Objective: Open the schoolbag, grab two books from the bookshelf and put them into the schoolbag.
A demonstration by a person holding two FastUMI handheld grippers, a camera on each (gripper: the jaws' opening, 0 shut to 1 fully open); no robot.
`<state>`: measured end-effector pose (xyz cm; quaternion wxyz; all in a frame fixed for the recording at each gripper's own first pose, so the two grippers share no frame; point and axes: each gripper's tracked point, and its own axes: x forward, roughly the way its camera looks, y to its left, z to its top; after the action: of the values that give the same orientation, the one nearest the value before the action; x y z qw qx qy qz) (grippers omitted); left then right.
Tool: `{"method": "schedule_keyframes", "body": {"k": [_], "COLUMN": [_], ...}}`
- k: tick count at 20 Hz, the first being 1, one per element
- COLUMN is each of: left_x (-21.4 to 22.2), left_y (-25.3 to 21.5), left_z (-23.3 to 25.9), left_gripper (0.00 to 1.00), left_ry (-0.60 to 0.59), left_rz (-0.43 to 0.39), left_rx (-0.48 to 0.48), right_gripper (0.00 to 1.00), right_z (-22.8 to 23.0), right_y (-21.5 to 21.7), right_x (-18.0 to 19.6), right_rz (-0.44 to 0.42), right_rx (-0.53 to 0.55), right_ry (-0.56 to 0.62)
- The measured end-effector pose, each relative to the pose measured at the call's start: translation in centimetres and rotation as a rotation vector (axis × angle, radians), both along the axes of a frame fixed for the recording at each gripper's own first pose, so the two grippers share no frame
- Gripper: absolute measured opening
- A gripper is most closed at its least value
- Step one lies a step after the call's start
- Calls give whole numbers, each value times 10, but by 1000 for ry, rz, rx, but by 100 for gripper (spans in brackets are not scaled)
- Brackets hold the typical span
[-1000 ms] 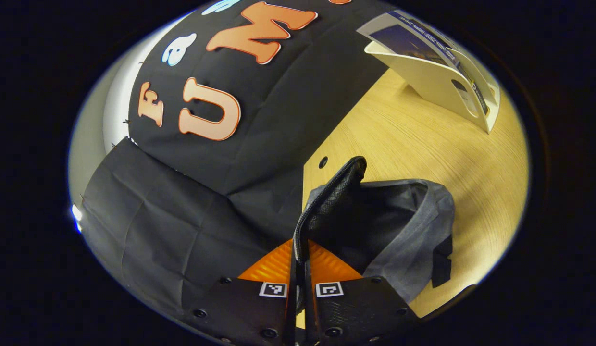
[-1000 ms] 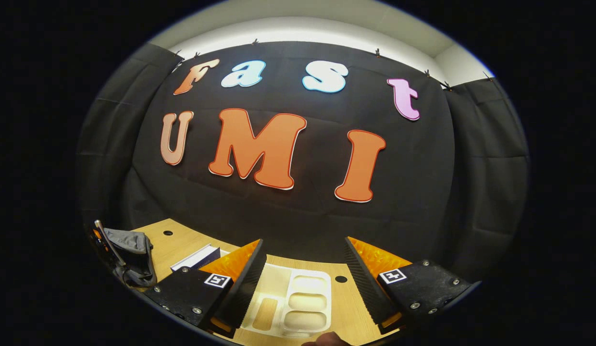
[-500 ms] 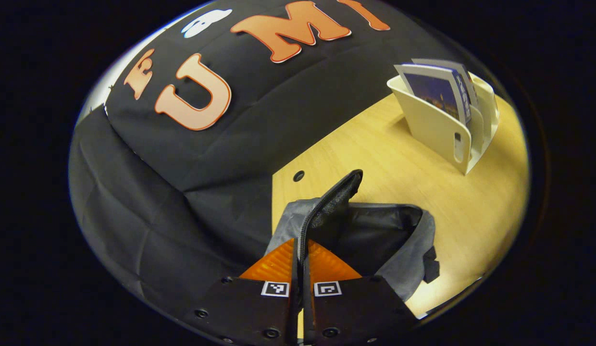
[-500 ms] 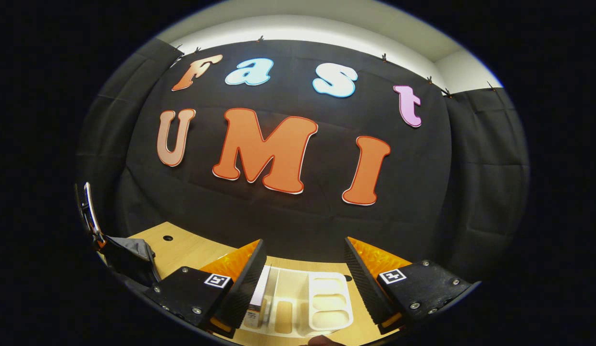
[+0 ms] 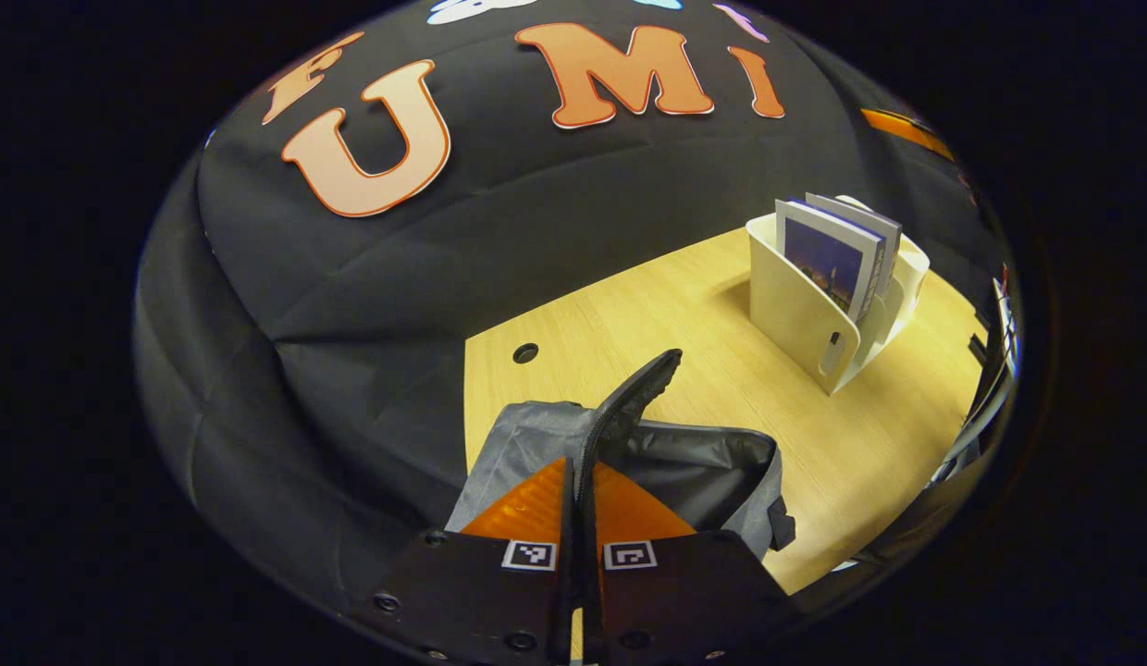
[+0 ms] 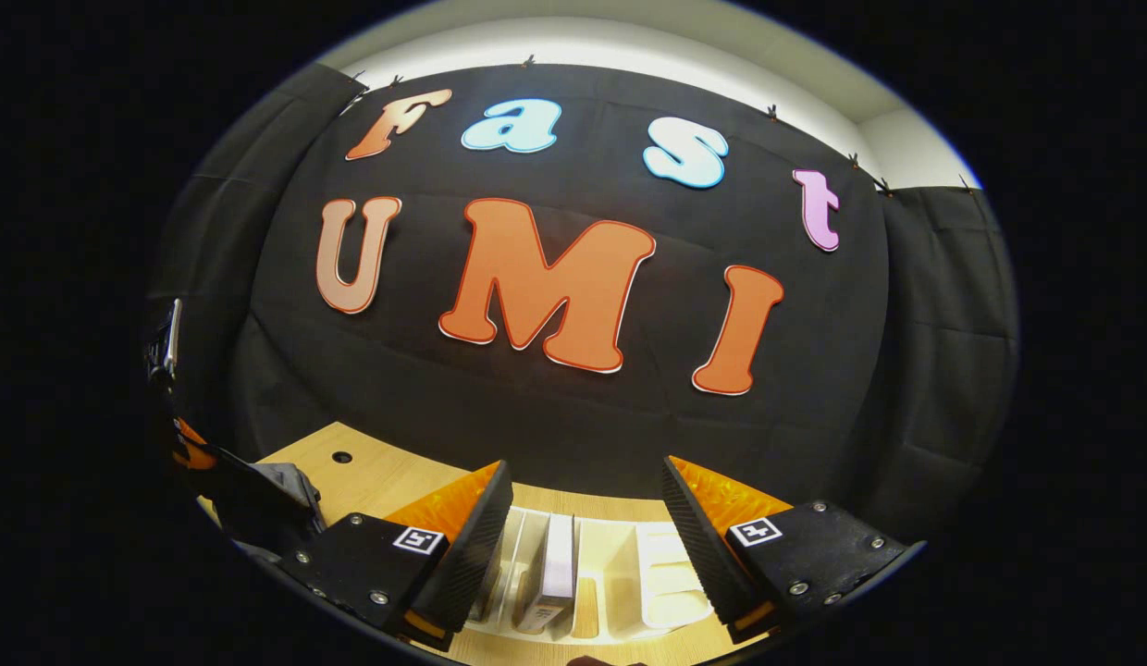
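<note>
The grey schoolbag [image 5: 536,444] lies open on the wooden table, its dark inside facing up. My left gripper [image 5: 578,467] is shut on the bag's black zippered flap [image 5: 634,402], which it holds upright. The white bookshelf [image 5: 800,319] stands farther right with two books [image 5: 828,259] upright in it. In the right gripper view, my right gripper [image 6: 587,472] is open above the bookshelf [image 6: 620,583], with a white-edged book [image 6: 560,564] below the gap between its fingers. The schoolbag [image 6: 282,490] sits at the lower left there.
The wooden table [image 5: 694,314] has a small round hole [image 5: 525,352] near its back left corner. Black cloth walls close in behind and to the left. Bare tabletop lies between bag and bookshelf. Part of the other gripper [image 6: 171,342] shows above the bag.
My left gripper has swung while keeping its grip on the flap, so the bookshelf now appears more upright and nearer the middle. My right gripper has shifted over the shelf's book slots.
</note>
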<state>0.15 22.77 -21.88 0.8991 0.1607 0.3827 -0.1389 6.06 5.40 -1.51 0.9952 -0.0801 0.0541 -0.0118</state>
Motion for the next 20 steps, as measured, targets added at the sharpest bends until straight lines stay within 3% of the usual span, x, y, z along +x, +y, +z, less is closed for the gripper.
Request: {"method": "schedule_keyframes", "body": {"k": [5,7,8,13,16,20], "left_x": [17,19,22,30,36,41], "left_y": [13,20,23,26,25,23], "left_z": [17,18,19,27,32,33], "left_gripper": [5,9,4,4,5,5], "left_ry": [38,58,64,124,166,180], "left_rz": [-56,-104,-131,-219,-250,-290], "left_rx": [-125,-129,-130,-170,-170,-161], "right_gripper": [96,97,97,98,98,99], "right_z": [-35,-49,-57,-78,-101,-131], "right_y": [22,28,28,52,70,78], "right_x": [16,18,16,26,18,23], "right_rz": [23,-1,-16,-21,23,22], "right_rx": [-22,-11,-6,-7,43,53], "right_ry": [165,263,313,492,655,809]}}
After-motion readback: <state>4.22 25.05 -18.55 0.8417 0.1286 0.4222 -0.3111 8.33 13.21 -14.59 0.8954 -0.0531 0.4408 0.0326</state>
